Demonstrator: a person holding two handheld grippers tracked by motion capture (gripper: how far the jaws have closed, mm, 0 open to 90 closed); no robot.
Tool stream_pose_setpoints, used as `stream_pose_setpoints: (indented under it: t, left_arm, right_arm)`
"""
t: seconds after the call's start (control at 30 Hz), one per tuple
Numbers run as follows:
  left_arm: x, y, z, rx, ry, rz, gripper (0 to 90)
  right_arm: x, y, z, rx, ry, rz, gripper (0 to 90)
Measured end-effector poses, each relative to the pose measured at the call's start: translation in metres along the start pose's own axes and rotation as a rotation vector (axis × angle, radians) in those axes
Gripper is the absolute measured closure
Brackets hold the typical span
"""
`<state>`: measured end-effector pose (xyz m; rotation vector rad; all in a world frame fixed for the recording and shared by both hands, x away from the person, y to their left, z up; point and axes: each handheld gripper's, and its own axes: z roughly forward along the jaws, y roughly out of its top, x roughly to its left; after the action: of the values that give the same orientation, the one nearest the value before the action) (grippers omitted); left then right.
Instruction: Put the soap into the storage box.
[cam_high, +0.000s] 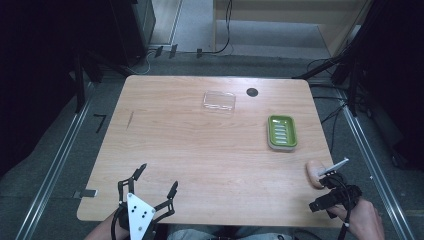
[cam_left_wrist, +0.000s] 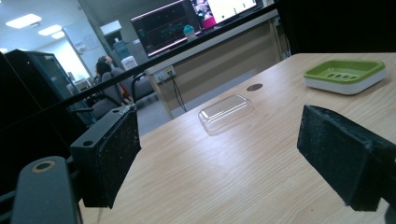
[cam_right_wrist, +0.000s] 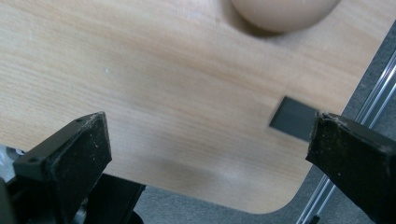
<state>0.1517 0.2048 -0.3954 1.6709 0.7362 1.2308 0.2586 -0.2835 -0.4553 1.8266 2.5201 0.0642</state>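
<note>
Wooden table (cam_high: 200, 150) carries both spread-jawed grippers, left gripper (cam_high: 155, 187), right gripper (cam_high: 330, 192).

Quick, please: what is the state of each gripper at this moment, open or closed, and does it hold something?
Left gripper: open, holding nothing.
Right gripper: open, holding nothing; the beige soap lies just ahead of it.

Left gripper (cam_high: 156, 181) jaws spread wide, right gripper (cam_right_wrist: 205, 154) likewise (both empty)

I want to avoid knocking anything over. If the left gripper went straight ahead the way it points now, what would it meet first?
Probably the clear plastic lid, which lies between the open left gripper's jaws with bare table before it. The green soap dish sits off to the side. Depth is uncertain.
</note>
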Motion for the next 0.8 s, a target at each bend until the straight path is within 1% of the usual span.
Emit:
stream_pose_setpoints:
  t: [0.17,0.33,0.43,0.5,0.53,0.67,0.7,0.8]
  left_arm:
    - [0.000,0.000,-0.001,0.002,-0.004,0.006,13.8]
    - [0.001,0.000,-0.001,0.000,-0.001,0.001,13.8]
    - [0.000,0.000,-0.001,0.000,-0.002,0.001,13.8]
    - [0.000,0.000,0.000,0.001,-0.003,0.005,13.8]
    - [0.000,0.000,0.000,0.001,-0.005,0.006,13.8]
    - [0.000,0.000,-0.001,0.003,-0.003,0.004,13.8]
    - [0.000,0.000,-0.001,0.002,-0.002,0.003,13.8]
    - [0.000,0.000,-0.001,0.003,-0.003,0.004,13.8]
  right_arm:
    - [0.001,0.009,-0.002,-0.011,0.003,-0.005,0.0]
    - [0.001,0.018,-0.003,-0.012,-0.006,-0.014,0.0]
    - [0.000,0.025,-0.002,-0.008,-0.003,-0.015,0.0]
    - [-0.001,0.027,-0.002,-0.010,-0.009,-0.016,0.0]
    - [-0.001,0.028,-0.002,-0.004,-0.008,-0.013,0.0]
    - [-0.003,0.034,-0.002,-0.009,-0.002,-0.021,0.0]
    - [-0.003,0.035,-0.002,-0.008,-0.004,-0.013,0.0]
    - [-0.006,0.040,-0.002,-0.007,-0.001,-0.014,0.0]
